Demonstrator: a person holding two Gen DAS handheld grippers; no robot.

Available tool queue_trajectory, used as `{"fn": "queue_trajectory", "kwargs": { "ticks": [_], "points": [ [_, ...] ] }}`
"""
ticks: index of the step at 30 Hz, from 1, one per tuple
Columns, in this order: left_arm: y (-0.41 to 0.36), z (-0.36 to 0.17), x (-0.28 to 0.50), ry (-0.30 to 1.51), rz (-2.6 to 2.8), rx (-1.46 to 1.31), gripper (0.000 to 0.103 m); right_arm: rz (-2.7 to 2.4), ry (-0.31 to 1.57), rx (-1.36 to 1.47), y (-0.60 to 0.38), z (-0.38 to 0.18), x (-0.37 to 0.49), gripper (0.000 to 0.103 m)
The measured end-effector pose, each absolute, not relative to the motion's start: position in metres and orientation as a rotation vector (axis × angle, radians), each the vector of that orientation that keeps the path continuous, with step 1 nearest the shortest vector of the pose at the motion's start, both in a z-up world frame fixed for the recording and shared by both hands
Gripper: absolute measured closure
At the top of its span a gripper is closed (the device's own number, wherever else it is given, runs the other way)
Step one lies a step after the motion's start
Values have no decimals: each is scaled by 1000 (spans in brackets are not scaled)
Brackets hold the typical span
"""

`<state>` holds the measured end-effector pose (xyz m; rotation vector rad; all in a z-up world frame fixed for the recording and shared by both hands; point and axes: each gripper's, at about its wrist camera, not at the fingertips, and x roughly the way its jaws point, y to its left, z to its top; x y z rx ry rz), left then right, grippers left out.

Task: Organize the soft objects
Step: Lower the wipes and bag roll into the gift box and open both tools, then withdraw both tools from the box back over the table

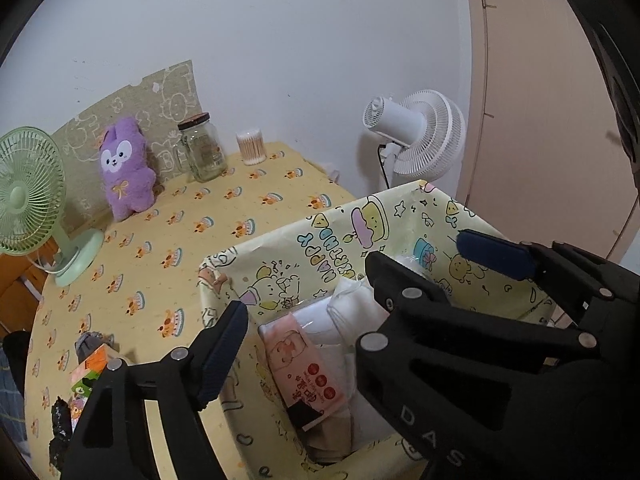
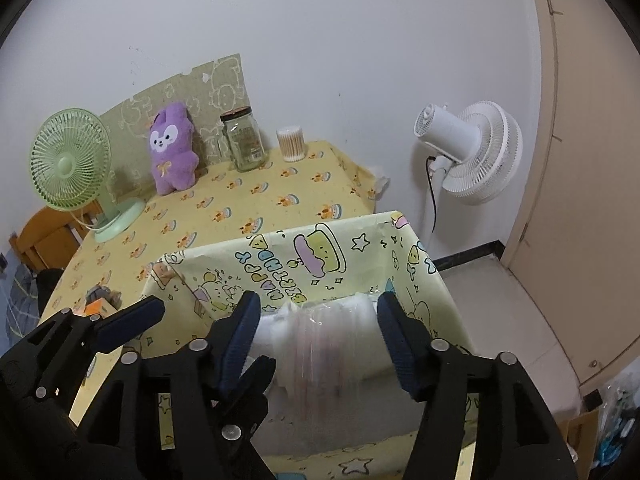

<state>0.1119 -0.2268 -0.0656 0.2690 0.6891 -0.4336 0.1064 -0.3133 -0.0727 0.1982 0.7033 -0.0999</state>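
**Both grippers over the paper-lined box**

We hold the right gripper (image 2: 316,332) above the yellow cartoon-print box (image 2: 344,252), its fingers (image 2: 240,336) spread around a clear-wrapped soft pack (image 2: 320,344); we cannot tell whether they press it. Our left gripper (image 1: 352,280) hangs beside it with fingers wide and bare. A pink tissue pack (image 1: 304,364) lies inside the box. A purple plush (image 1: 126,168) stands at the desk's (image 1: 224,216) far edge, beside a glass jar (image 1: 202,148).

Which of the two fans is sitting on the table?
The green fan, at the table's left edge near the purple bunny. The white fan stands beyond the table, by the wall.
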Motion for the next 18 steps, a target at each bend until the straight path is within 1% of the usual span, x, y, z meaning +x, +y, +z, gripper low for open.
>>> {"fn": "queue_trajectory", "kwargs": {
  "ticks": [1, 3, 9, 18],
  "points": [
    [-225, -64, 110, 686, -433, 266, 21, -102, 701, 196, -312, -71, 105, 32],
    [-223, -62, 107, 680, -436, 261, 21, -105, 692, 192, -310, -68, 101, 25],
    [-214, -53, 95, 653, -440, 252, 20, -115, 664, 181, -302, -56, 87, 16],
    [-191, -37, 76, 608, -422, 238, 17, -118, 620, 147, -280, -37, 65, 14]
  ]
}}
